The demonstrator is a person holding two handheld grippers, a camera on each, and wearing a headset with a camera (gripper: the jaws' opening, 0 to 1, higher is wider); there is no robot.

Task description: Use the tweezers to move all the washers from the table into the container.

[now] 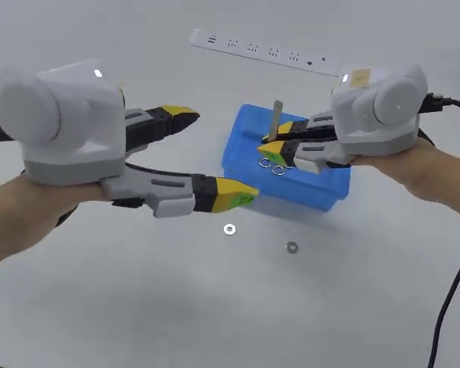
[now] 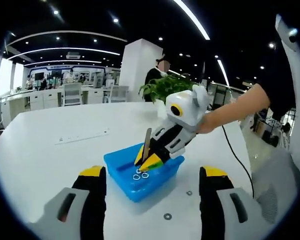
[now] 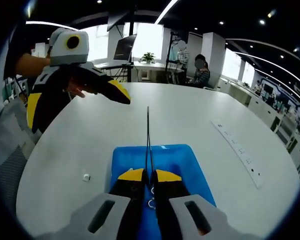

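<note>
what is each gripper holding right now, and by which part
Right gripper clamps the tweezers near their lower end, the rest sticking up; left gripper is open, holding nothing.

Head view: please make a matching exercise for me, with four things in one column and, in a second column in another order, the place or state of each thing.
Things:
1. tweezers
2. left gripper
3. power strip
4. container

Places or states:
A. open, holding nothing
B. blue, with washers lying inside
C. clamped in the right gripper
D. lying at the far side of the table

Right pairs: 1-C, 2-A, 3-D, 4-B.
</note>
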